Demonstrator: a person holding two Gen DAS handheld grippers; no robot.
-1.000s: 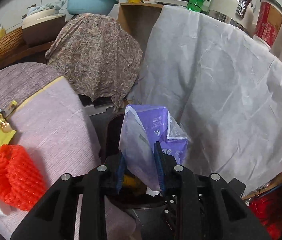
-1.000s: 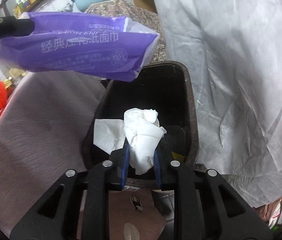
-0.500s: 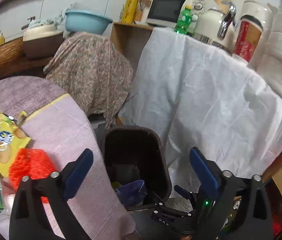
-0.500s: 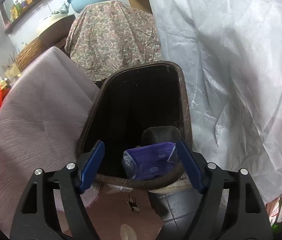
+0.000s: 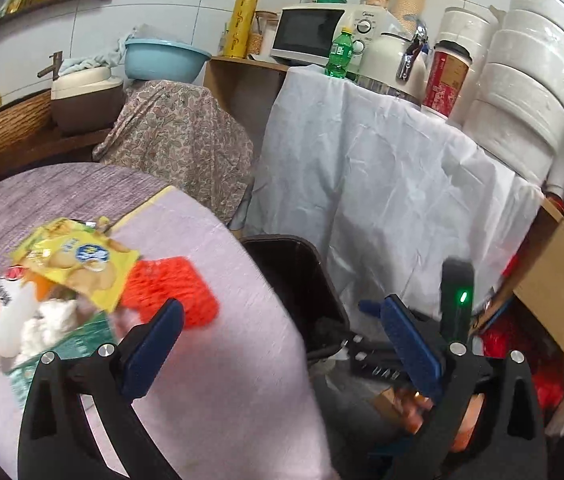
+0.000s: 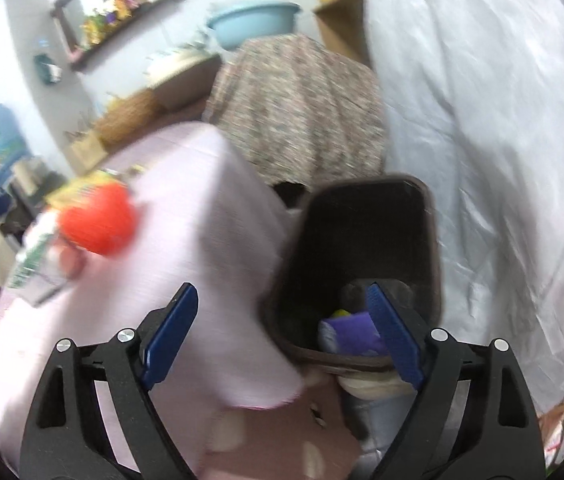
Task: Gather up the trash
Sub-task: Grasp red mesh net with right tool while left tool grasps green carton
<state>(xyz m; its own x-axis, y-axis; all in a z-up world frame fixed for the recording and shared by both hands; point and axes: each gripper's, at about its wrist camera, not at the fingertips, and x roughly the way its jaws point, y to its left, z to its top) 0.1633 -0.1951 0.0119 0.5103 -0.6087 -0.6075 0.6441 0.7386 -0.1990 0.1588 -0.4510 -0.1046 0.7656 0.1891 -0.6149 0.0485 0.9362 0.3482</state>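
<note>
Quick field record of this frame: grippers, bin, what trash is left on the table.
left gripper: open, jaws empty
right gripper: open, jaws just opened, nothing between them
bin: dark, open top, beside the table edge
in bin: purple packet
table: pinkish cloth
left on table: yellow snack bag, red mesh net, white bottle

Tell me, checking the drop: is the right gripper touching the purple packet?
Apart. The right wrist view shows the right gripper open above the bin, the purple packet lying inside.
</note>
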